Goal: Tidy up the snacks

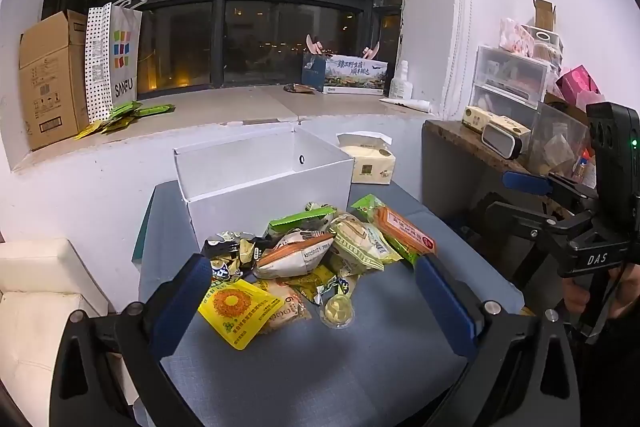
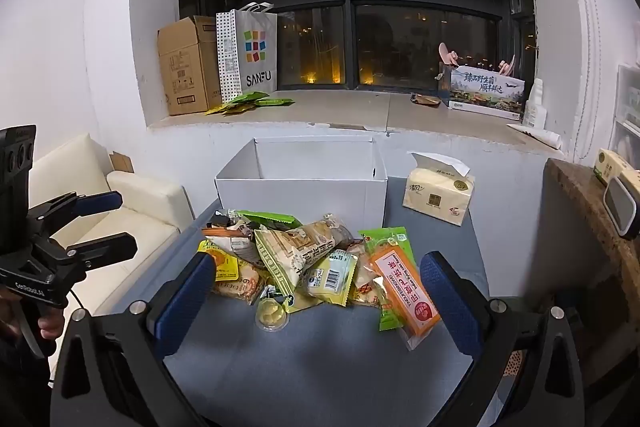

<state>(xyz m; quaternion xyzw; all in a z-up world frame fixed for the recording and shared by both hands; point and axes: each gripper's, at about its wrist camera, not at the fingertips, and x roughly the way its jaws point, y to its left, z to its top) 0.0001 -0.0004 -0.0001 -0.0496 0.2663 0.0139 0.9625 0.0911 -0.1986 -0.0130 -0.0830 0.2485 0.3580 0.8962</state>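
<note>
I log a snack pile (image 1: 316, 259) fronting the white box (image 1: 264, 183). My left gripper (image 1: 316, 291) and right gripper (image 2: 320, 291) both gape, holding nothing.

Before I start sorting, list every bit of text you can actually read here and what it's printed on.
"SANFU": white paper bag on the windowsill.
"DAS": body of the right gripper, seen from the left wrist.
"GenRobot.AI": body of the left gripper, seen from the right wrist.
"YINDUFEIBINGWEI": orange snack packet, printed upside down.
Cardboard box, tissue pack, other wrappers: too small or blurred.

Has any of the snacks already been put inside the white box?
No, the white box shows only bare walls and floor, and the snacks lie piled before it.
</note>
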